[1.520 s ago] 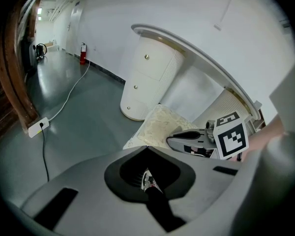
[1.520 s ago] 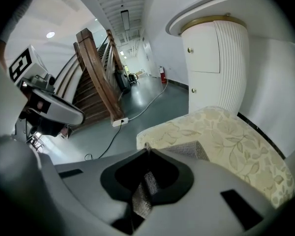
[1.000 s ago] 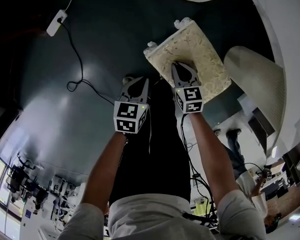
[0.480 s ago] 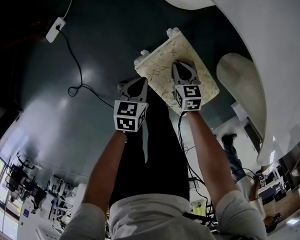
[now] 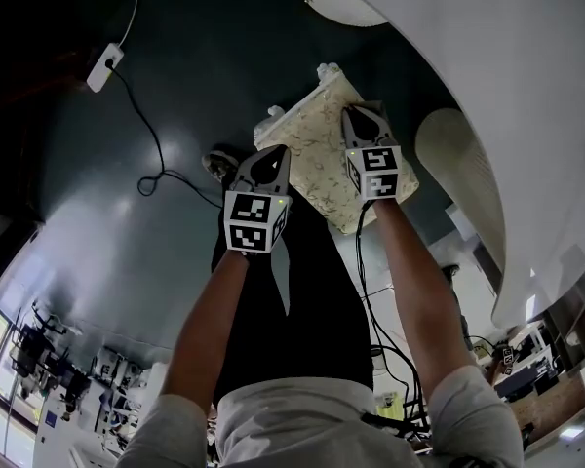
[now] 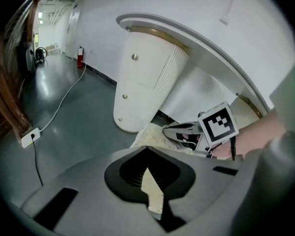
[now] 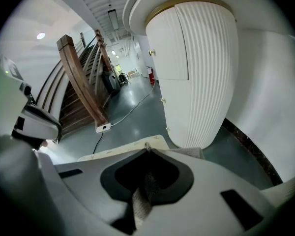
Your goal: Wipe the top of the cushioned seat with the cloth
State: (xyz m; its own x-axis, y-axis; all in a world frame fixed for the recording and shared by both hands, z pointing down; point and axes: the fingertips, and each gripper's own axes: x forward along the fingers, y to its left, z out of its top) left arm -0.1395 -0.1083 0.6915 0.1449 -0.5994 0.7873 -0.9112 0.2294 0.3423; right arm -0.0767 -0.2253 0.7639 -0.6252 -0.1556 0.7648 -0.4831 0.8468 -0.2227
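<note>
Asking: Where is the seat found?

Answering: The seat (image 5: 317, 162) is seen low on the dark floor (image 5: 127, 232), beside a big white post (image 5: 463, 164). The right gripper (image 5: 364, 113) is held over its top. The left gripper (image 5: 272, 154) is held at its left edge.

Asking: How are the fingers set?

Answering: The right fingers are pinched on a grey cloth (image 7: 141, 200). The left fingers are pressed together and nothing seems to be held. Only a pale bit, likely the seat, is seen through the slit.

Asking: How will these things feel?

Answering: The cloth is judged soft, light and floppy. It is best pinched near one edge, with plenty left free for rubbing. The seat top is judged squashy but steady, so it can be pushed on gently and need not be gripped.
</note>
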